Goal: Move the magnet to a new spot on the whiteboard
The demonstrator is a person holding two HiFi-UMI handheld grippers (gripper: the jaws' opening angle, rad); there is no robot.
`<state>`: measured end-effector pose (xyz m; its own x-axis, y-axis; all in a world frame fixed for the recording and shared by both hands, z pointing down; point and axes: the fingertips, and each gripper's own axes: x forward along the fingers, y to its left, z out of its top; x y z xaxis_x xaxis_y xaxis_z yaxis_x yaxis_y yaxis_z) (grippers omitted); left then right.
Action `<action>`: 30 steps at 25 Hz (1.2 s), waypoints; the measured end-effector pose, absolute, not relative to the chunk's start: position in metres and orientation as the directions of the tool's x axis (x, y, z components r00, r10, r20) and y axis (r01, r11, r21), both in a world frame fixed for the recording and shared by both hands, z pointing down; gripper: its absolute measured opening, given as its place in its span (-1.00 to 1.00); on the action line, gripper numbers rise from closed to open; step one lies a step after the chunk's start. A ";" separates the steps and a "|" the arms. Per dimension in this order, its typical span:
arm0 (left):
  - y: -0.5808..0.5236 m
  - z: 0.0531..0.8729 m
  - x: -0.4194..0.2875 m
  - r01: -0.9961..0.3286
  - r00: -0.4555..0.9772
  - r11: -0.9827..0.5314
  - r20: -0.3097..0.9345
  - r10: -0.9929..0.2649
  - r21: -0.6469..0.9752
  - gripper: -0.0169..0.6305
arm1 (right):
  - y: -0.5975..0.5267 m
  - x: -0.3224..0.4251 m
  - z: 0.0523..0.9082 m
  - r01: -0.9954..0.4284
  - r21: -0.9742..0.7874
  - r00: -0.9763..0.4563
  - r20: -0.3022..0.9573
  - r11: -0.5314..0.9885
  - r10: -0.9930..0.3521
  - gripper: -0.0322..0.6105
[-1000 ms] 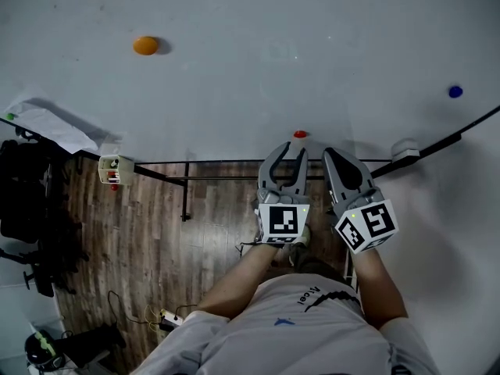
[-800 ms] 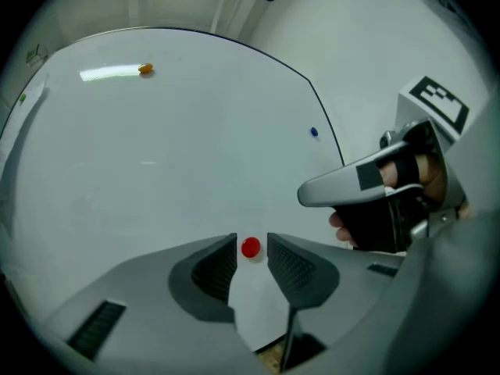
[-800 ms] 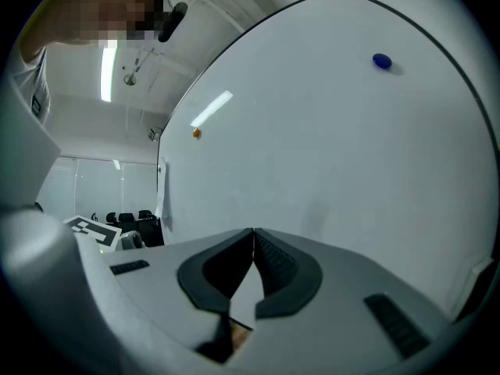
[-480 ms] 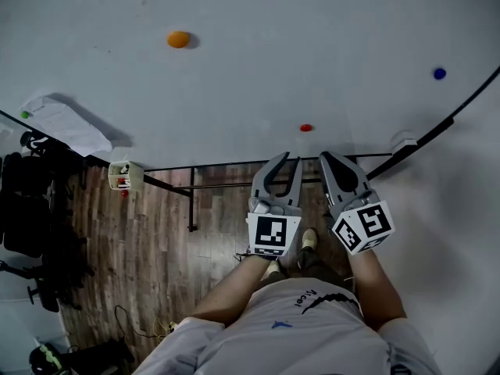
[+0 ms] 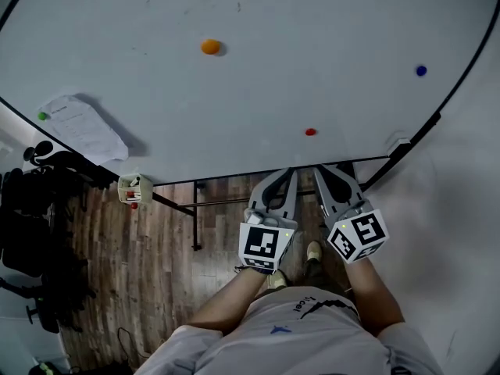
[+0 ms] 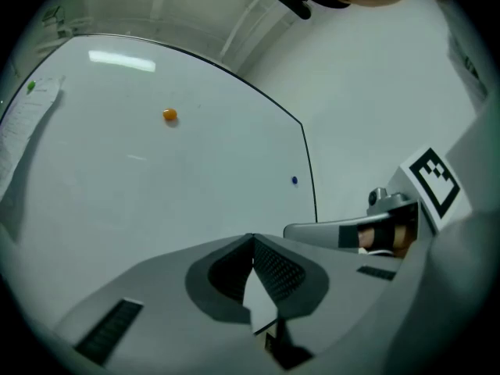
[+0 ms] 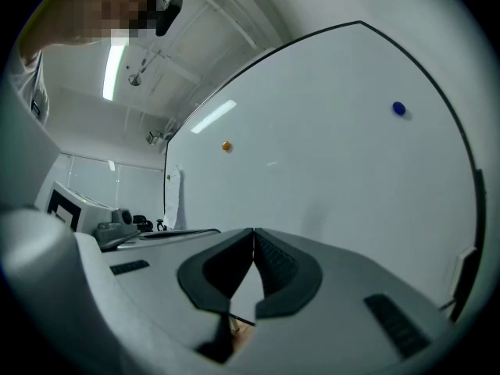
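Note:
The whiteboard (image 5: 258, 92) fills the upper head view. A small red magnet (image 5: 310, 132) sticks to it near the lower edge, with nothing touching it. My left gripper (image 5: 291, 173) is just below that edge, short of the red magnet, its jaws shut and empty. My right gripper (image 5: 318, 169) hangs beside it, also shut on nothing. An orange magnet (image 5: 210, 47) and a blue magnet (image 5: 421, 70) sit further up the board. The left gripper (image 6: 252, 237) view shows the orange magnet (image 6: 169, 115) and blue magnet (image 6: 294, 180); so does the right gripper (image 7: 253, 230) view, with blue magnet (image 7: 399, 108) and orange magnet (image 7: 226, 145).
A sheet of paper (image 5: 78, 126) is pinned at the board's left by a green magnet (image 5: 43, 116). A small box (image 5: 134, 187) hangs at the lower left edge and an eraser (image 5: 398, 143) at the lower right. Black chairs (image 5: 31, 209) stand on the wooden floor (image 5: 156, 248).
The left jaws stood open around the red magnet, then drew back below the board's edge and closed empty. The red magnet stayed on the board. The right gripper drew back too.

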<state>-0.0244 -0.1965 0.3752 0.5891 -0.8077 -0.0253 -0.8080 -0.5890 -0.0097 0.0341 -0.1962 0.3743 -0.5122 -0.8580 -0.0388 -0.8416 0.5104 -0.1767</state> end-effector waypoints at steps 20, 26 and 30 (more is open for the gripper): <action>-0.152 0.362 -0.044 -0.766 0.636 -0.638 -0.052 -0.770 0.072 -0.91 | -0.146 0.007 0.360 -0.870 -0.142 -0.475 -0.022 0.473 -0.880 -0.86; -0.148 0.359 -0.044 -0.764 0.638 -0.641 -0.060 -0.767 0.072 -0.91 | -0.141 0.006 0.358 -0.873 -0.135 -0.471 -0.023 0.469 -0.882 -0.86; -0.147 0.358 -0.044 -0.763 0.639 -0.642 -0.061 -0.767 0.075 -0.91 | -0.139 0.006 0.358 -0.873 -0.131 -0.471 -0.022 0.470 -0.882 -0.86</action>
<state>-0.0437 -0.1470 0.3580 0.6388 -0.7669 -0.0614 -0.7632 -0.6418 0.0752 0.0060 -0.1390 0.3580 -0.4712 -0.8817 -0.0217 -0.8730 0.4698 -0.1310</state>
